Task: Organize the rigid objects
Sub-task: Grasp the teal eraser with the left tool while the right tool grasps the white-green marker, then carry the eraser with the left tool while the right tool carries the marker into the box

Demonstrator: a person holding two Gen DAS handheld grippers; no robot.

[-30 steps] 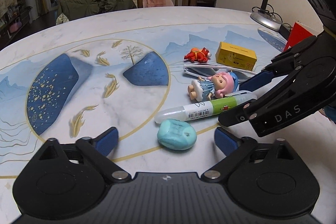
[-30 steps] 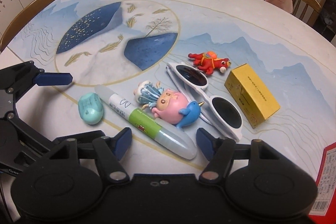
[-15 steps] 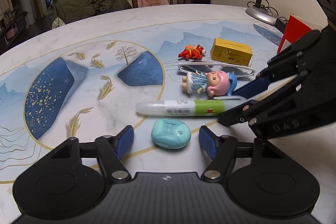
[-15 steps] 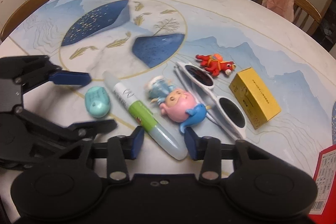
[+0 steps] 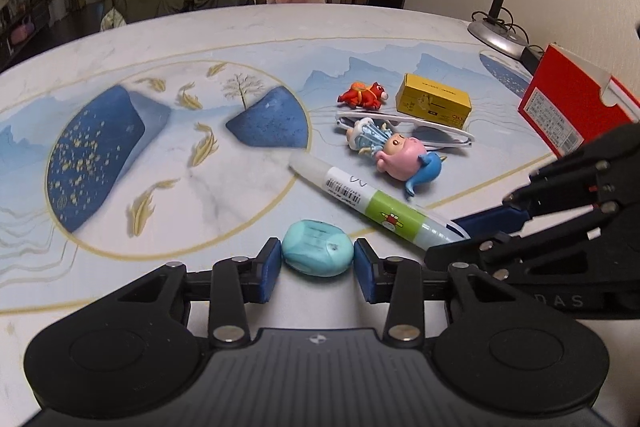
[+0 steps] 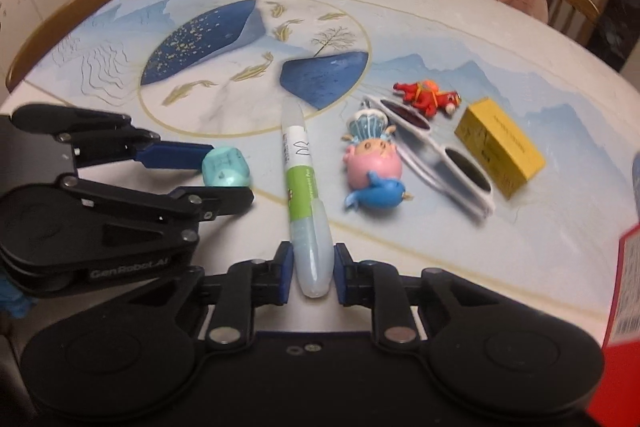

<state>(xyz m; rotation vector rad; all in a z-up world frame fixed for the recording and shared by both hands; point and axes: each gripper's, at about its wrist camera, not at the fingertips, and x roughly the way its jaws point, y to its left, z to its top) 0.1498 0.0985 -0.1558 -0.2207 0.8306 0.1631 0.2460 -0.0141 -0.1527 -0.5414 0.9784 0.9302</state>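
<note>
On the painted worktop (image 5: 248, 27), the left gripper (image 5: 318, 259) is clenched on the teal pebble (image 5: 318, 253), its blue pads touching the pebble's two sides; the pebble rests on the worktop at the gold ring's near edge. In the right wrist view the same pebble (image 6: 225, 167) sits between the left gripper's (image 6: 218, 173) fingers at the far left.

Just right of it lies the pen (image 6: 305, 187), its white cap pointing away toward the blue hill and its clear end toward the camera. The right gripper (image 6: 310, 273) is clenched on that clear end, pads against both sides. From the left wrist view the pen (image 5: 372, 205) runs diagonally, its clear end meeting the right gripper (image 5: 460, 231).

Right of the pen lies the doll (image 6: 374, 167), on its back, with a blue fish at its near end. Beside it are the white sunglasses (image 6: 436, 151), touching the doll. Beyond them sits the red toy (image 6: 426, 97), then the yellow box (image 6: 500, 147). At the far right edge stands a red carton (image 5: 576, 107), with a lamp (image 5: 500, 27) behind it.
</note>
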